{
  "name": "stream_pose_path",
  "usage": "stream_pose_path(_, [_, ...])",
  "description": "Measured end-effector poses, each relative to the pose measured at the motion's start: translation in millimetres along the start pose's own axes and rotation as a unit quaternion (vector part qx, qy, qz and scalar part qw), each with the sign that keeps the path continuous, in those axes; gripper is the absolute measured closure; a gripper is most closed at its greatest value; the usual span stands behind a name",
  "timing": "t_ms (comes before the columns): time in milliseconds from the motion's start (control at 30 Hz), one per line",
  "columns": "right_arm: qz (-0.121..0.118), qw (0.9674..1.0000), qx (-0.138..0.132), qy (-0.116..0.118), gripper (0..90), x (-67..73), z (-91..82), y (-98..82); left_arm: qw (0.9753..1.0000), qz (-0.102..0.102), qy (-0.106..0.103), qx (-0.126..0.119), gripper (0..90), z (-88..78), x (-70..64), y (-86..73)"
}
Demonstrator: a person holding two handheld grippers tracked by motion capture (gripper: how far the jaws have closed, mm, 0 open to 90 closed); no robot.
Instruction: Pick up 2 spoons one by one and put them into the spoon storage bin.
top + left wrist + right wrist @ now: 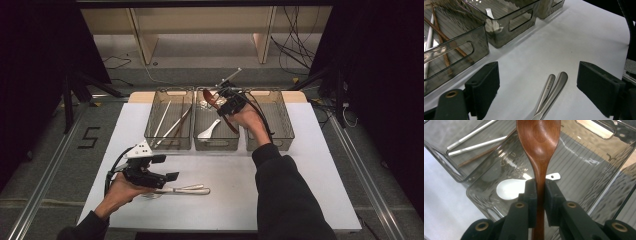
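3 smoky clear bins stand in a row at the far side of the white table (pixel 300 165): the left bin (pixel 169 142) holds chopsticks (pixel 172 126), the middle bin (pixel 216 142) holds a white ceramic spoon (pixel 208 131), and the right bin (pixel 285 120) looks bare. The right gripper (pixel 223 98) is clenched on the handle of a brown wooden spoon (pixel 540 142), which hangs above the middle bin with its bowl pointing away from the hand. The step in hand looks like sorting cutlery by kind, with this spoon about to join the white one. The next move calls for lowering the wooden spoon inside the bin walls and then letting the jaws part, so it lies flat rather than dropping onto the ceramic spoon. The left gripper (pixel 172 176) rests low on the near side, its jaws spread wide around 2 metal handles (pixel 551 93) lying on the table, not touching them.
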State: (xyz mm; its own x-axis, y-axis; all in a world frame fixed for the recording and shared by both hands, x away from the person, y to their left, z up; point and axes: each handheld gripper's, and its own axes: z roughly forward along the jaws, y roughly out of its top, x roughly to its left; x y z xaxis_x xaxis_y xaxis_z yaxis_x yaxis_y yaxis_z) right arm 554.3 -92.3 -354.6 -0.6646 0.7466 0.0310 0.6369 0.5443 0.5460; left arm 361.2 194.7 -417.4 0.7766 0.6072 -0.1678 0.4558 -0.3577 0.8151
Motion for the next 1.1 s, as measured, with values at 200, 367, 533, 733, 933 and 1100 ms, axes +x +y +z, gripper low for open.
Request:
stream_pose_path(200, [0.004,1.0,0.004,-0.004,81.9,-0.3,7.0,1.2,1.0,0.0,-0.001,0.0,17.8,0.3,-0.3,0.0])
stream_pose_path(367, [0.005,1.0,0.006,-0.005,81.8,-2.2,11.2,2.0,1.0,0.0,-0.001,0.0,17.8,0.3,0.1,-0.2])
stream_pose_path(533, [0.006,0.9999,0.008,-0.008,81.7,-2.3,13.4,2.5,1.0,0.002,-0.001,0.001,17.8,0.4,0.1,0.0])
stream_pose_path(733, [0.011,0.9998,0.012,-0.01,81.6,-1.4,17.6,2.4,1.0,0.001,-0.001,0.002,17.8,0.9,0.0,-0.3])
stream_pose_path(933, [0.014,0.9997,0.018,-0.011,78.6,0.1,24.1,2.4,1.0,0.001,-0.001,0.002,17.8,0.9,-0.2,-0.3])
stream_pose_path(1100, [0.015,0.9998,0.015,-0.007,68.7,0.7,22.8,2.4,1.0,0.002,-0.001,0.003,17.8,0.7,-0.1,-0.4])
